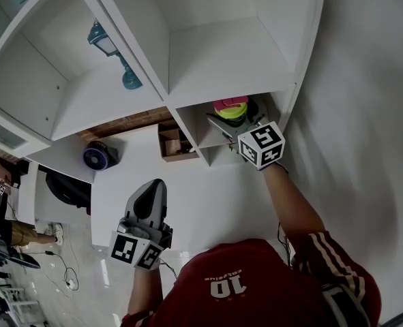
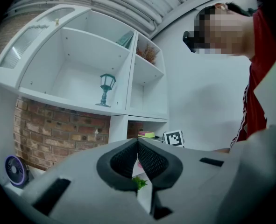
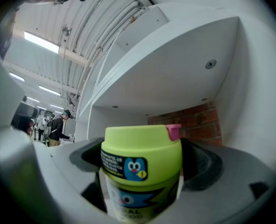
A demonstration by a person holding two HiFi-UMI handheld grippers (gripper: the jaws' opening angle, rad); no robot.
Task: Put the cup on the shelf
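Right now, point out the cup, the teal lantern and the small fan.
cup [image 3: 152,164]: right gripper view, on its green lid.
teal lantern [image 2: 106,84]: left gripper view, on its lamp head.
small fan [image 1: 99,156]: head view, on its round grille.

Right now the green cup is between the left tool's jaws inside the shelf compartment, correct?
Not quite: it is the right tool, not the left. The right gripper view shows the green cup between that tool's jaws inside the shelf compartment. The left tool is shut with no cup in it, back from the shelf.
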